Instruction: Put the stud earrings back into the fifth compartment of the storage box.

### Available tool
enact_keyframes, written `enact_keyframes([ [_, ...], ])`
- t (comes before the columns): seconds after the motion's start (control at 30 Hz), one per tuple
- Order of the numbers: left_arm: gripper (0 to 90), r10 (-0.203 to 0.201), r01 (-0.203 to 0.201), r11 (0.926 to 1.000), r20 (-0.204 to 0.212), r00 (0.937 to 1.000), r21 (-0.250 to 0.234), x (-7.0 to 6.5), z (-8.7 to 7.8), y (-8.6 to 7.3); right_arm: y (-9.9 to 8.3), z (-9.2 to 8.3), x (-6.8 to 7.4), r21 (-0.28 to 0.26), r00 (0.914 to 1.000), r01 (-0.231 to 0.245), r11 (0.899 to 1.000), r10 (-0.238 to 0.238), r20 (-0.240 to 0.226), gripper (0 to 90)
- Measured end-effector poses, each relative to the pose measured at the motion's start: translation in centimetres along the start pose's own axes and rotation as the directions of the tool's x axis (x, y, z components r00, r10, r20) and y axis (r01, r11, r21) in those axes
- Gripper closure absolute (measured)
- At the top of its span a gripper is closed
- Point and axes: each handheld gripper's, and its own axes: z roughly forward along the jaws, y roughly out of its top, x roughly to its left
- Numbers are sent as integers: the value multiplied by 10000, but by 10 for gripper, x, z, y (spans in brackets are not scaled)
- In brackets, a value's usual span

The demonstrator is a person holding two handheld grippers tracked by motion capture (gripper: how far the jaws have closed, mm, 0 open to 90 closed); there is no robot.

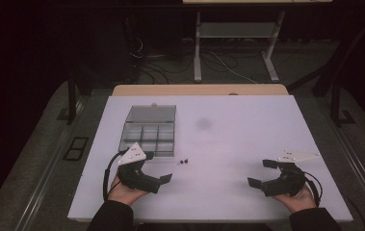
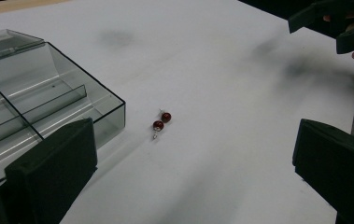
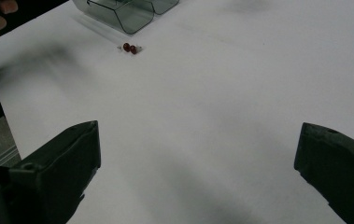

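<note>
Two small red beads (image 1: 184, 162) with metal pins lie together on the white table (image 1: 228, 144), just right of a clear compartment box (image 1: 149, 130) whose lid stands open. In the left gripper view the beads (image 2: 162, 121) lie ahead, between the jaws, beside the box (image 2: 48, 107). My left gripper (image 1: 158, 167) rests at the box's near right corner, open and empty (image 2: 193, 177). My right gripper (image 1: 261, 173) sits at the near right of the table, open with nothing in it (image 3: 198, 172); the beads (image 3: 130, 47) and box (image 3: 128, 11) lie far ahead of it.
The other gripper (image 2: 333, 21) appears at the top right of the left gripper view. A faint dark smudge (image 1: 203, 124) marks the table's middle. Beyond the table's wooden far edge (image 1: 199, 89) stand a desk frame and cables on the floor.
</note>
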Motion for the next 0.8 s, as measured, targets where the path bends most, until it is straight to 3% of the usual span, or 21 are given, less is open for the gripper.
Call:
enact_keyframes([
  [0.8, 0, 318, -314, 9967, -36, 9995, 754, 3, 16, 32, -1, 1, 0, 70, 10000, -30, 10000, 30, 19, 3],
])
